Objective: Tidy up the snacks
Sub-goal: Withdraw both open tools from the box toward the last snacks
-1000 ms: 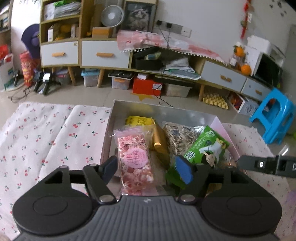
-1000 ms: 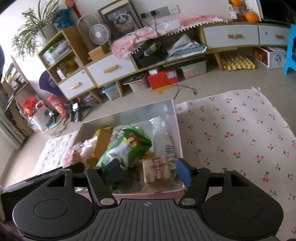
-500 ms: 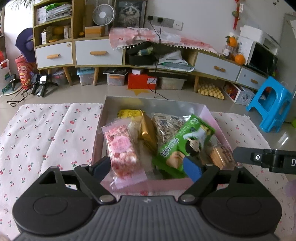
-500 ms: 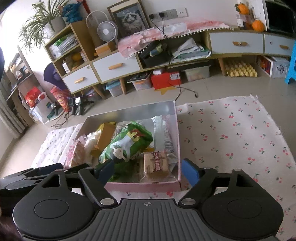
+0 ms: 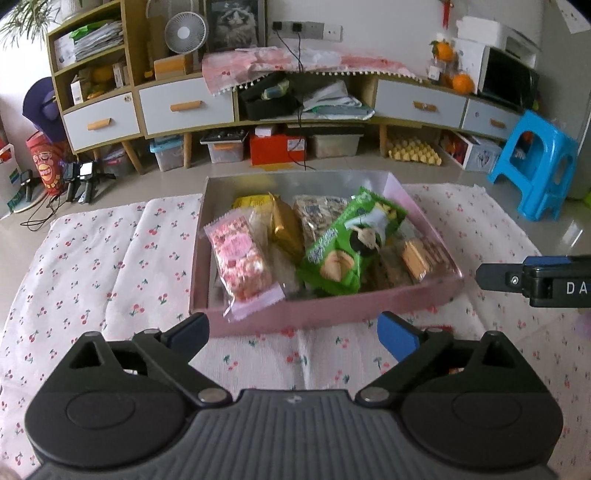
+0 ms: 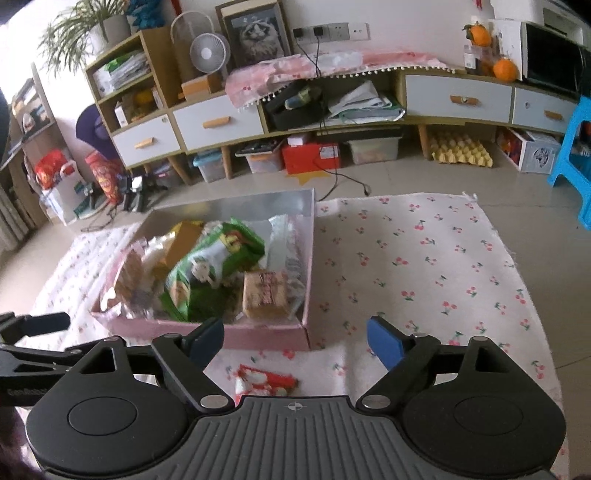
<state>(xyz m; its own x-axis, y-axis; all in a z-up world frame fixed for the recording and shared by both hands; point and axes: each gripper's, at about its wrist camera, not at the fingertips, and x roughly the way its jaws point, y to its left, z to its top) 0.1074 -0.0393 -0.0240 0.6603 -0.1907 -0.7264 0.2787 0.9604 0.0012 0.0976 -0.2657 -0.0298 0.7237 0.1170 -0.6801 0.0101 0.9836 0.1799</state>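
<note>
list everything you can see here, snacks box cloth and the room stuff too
box: 1, pink, silver inside, on the cloth
pink snack bag: 1, left in box
gold packet: 1, beside it
green bag: 1, on top, middle
seed bag: 1, clear, behind
biscuit packs: brown, right in box
red packet: 1, on cloth before box
cloth: white, cherry print
stool: 1, blue, right
fan: 1, white, on cabinet
left gripper: jaws opening, nothing between
right gripper: jaws opening, nothing between

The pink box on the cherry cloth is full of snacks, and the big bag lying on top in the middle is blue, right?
Not quite. The pink box does sit on the cherry cloth full of snacks, but the big bag on top is green, as the left wrist view shows.
</note>
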